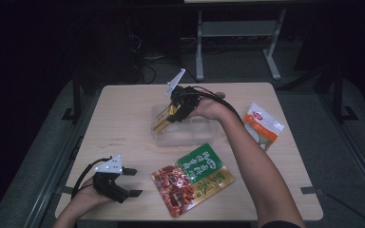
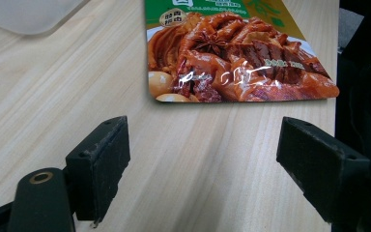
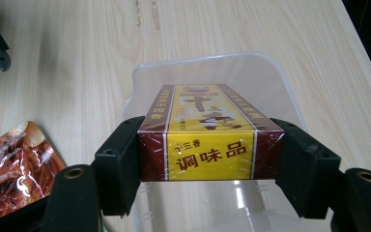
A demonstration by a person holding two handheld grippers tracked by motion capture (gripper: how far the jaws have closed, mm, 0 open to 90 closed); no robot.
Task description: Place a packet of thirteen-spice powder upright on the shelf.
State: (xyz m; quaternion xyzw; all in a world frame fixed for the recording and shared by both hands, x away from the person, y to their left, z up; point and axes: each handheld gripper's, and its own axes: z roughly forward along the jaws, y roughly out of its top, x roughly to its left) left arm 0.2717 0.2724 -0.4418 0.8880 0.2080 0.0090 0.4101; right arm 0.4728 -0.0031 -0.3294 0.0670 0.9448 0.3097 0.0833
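Over the far middle of the wooden table (image 1: 123, 118), in the high view, the right gripper (image 1: 167, 114) reaches in from the person's right forearm and clamps a yellow-and-maroon seasoning box (image 1: 161, 119), holding it tilted over the left end of a clear plastic container (image 1: 190, 135); the gripper body and hand cover most of the box, and the container's pale walls are hard to trace against the wood. Near the front left corner the left gripper (image 1: 132, 182) rests low with its jaws spread apart and nothing between them. A green-and-gold braised-meat pouch (image 1: 192, 178) lies flat between the two arms, and an orange-and-white snack bag (image 1: 263, 124) lies near the right edge, partly behind the forearm. From the left gripper view, the two black jaws stand wide over bare wood; the pouch (image 2: 236, 63) lies beyond them, its top cut off by the frame, and a corner of the container (image 2: 29, 14) shows at upper left. From the right gripper view, both pads press the box (image 3: 210, 140) on its maroon sides, its yellow end facing the camera, with the container (image 3: 280, 87) directly beneath and its near rim cut off below; a sliver of the pouch (image 3: 9, 166) shows at lower left.
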